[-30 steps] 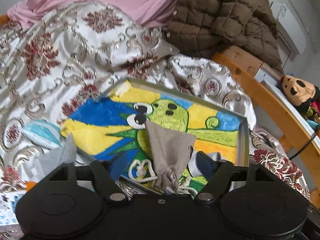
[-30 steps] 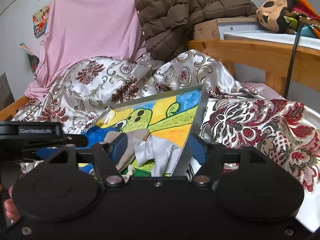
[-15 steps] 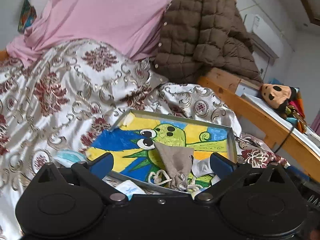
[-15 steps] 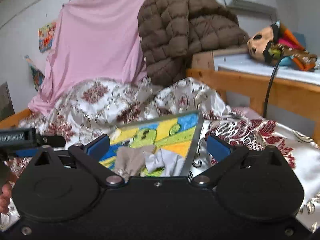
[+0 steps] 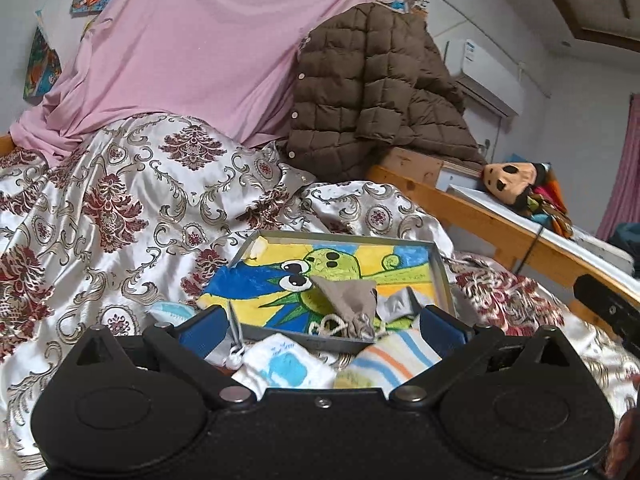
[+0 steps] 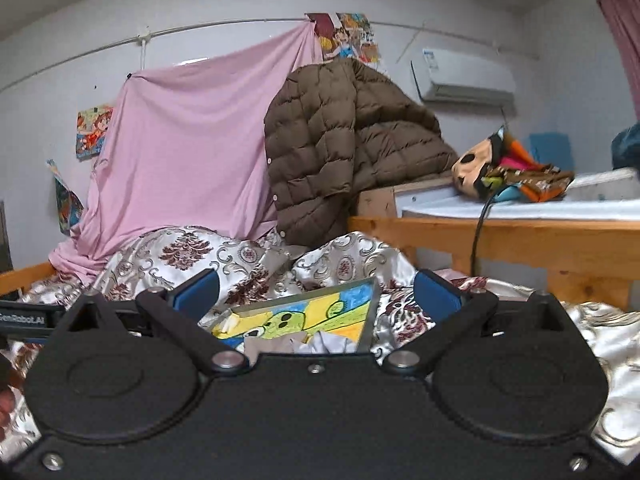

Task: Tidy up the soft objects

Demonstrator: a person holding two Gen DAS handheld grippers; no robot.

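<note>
A damask satin bedspread (image 5: 120, 208) is lying rumpled across the whole bed, spreading far beyond both pairs of fingers. A pink sheet (image 5: 208, 52) is hanging against the wall well ahead of them, and a brown quilted jacket (image 5: 372, 96) is slumping over the wooden bed rail (image 5: 480, 216) ahead and to the right. Straight ahead of the left gripper (image 5: 320, 326), a shallow metal tray (image 5: 440, 276) with a painted cartoon bottom is resting on the bedspread. Inside it, a grey drawstring pouch (image 5: 348, 300) is lying just beyond the fingertips, with a crumpled grey-white cloth (image 5: 396, 304) beside it on the right. Nearer, between the spread left fingers (image 5: 200, 326), a white-and-blue cloth (image 5: 284, 364) and a striped cloth (image 5: 396, 356) are sitting outside the tray. Both blue pads are standing wide apart, gripping nothing. The right gripper (image 6: 316, 294) is likewise splayed and empty, with the tray showing low between its fingers (image 6: 436, 290).
</note>
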